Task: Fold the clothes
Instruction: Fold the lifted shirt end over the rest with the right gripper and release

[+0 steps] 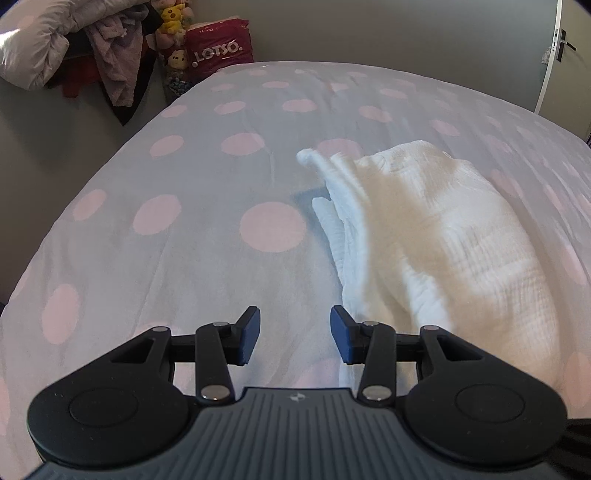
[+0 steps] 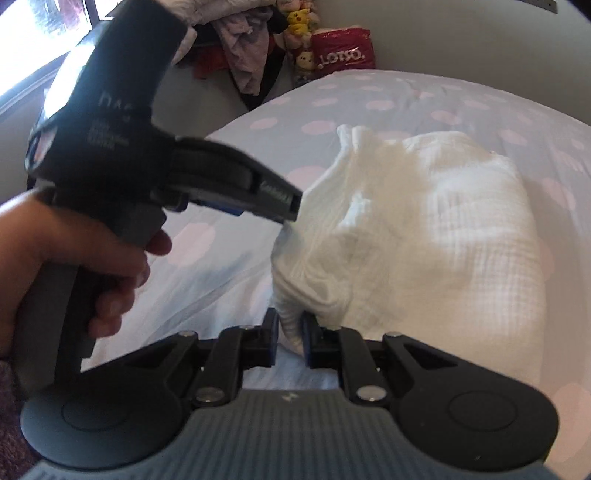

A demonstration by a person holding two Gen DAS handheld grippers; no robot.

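Observation:
A white crinkled garment lies bunched on a bed with a pale cover with pink dots. My left gripper is open and empty, hovering just left of the garment's near edge. In the right wrist view, my right gripper is shut on a near fold of the white garment. The left gripper's body, held in a hand, crosses that view at the left, its tip near the garment's left edge.
A heap of clothes and a quilt sits beyond the bed at the far left, with plush toys and a red LOTSO bag. A door with a handle stands at the far right. A bright window is at the left.

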